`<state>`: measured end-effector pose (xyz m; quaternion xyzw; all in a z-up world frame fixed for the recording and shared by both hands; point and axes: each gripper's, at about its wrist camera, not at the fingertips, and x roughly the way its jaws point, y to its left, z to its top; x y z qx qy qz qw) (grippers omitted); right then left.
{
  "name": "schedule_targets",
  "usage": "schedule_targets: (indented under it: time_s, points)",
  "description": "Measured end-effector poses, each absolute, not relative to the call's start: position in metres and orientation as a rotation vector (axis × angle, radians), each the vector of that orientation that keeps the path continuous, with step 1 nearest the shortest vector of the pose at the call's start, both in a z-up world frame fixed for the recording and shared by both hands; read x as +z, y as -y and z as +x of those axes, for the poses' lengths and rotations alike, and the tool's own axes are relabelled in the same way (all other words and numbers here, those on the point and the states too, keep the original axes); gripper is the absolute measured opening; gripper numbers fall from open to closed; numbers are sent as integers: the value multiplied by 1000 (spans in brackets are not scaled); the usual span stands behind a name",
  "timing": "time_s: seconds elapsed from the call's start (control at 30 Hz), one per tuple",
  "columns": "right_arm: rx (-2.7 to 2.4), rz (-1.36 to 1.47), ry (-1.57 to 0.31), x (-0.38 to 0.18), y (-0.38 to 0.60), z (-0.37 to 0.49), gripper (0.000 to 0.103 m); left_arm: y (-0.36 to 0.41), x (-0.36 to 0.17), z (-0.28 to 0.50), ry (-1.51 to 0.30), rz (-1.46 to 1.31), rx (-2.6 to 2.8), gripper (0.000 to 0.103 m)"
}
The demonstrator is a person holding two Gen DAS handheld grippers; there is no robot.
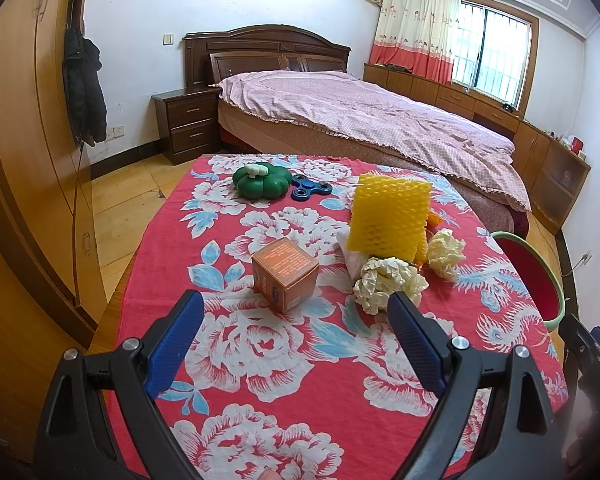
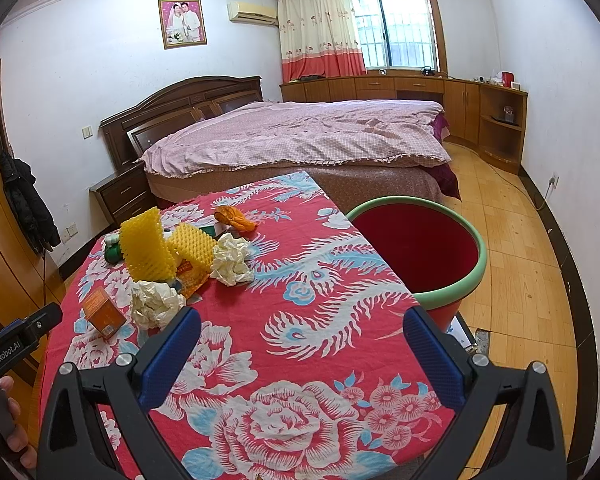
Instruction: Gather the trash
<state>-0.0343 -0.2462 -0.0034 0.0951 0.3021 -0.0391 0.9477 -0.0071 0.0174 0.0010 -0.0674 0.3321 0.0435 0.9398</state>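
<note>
Both my grippers hang over the cloth (image 2: 300, 280), L gripper (image 1: 296, 312) jaws wide apart, nothing in them; R gripper (image 2: 302, 332) same. Paper wad (image 1: 388, 284) sits centre frame in L view, just beside the box (image 1: 286, 274). Foam net (image 1: 388, 216) behind. Bin (image 2: 420, 248) mid-right in R view.

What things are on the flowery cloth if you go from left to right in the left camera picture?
Green pumpkin-shaped toy → orange box → blue fidget spinner → yellow foam net → crumpled paper ball → red bin with green rim beside the table edge.
</note>
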Motion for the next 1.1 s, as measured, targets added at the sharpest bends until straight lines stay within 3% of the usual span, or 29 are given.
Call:
schedule_targets:
  time_s: [1.1]
  points:
    - [-60,245,-599,-8,256,-20,103,-48,-9,18,-738,-135,171,93]
